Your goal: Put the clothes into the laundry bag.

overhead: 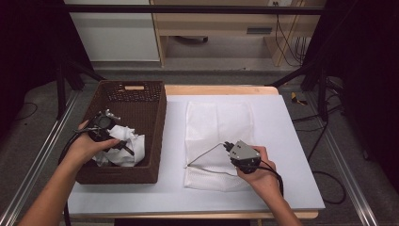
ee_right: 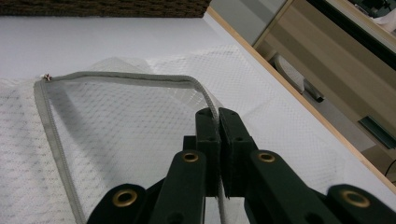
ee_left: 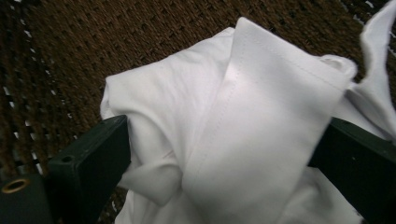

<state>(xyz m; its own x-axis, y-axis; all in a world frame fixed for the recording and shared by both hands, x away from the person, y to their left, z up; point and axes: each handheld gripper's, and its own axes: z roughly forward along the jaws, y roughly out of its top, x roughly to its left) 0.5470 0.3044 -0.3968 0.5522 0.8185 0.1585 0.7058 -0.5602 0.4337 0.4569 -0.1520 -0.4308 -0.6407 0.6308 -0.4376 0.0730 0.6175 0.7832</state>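
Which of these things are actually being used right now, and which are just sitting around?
In use:
- left gripper, jaws either side of the white cloth
- brown woven basket holding that cloth
- right gripper, shut on the mesh bag's grey edge

Just around:
- wooden furniture beyond the table
- floor cables

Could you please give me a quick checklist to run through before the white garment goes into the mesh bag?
1. Right gripper shut on the mesh bag's grey edge: ok.
2. Bag mouth lifted open: ok.
3. Left gripper around the white garment in the basket: ok.
4. Left jaws pressing firmly on the cloth: cannot tell.
5. Whole garment gathered in the grip: not ok, part hangs loose.
6. White table between basket and bag free: ok.
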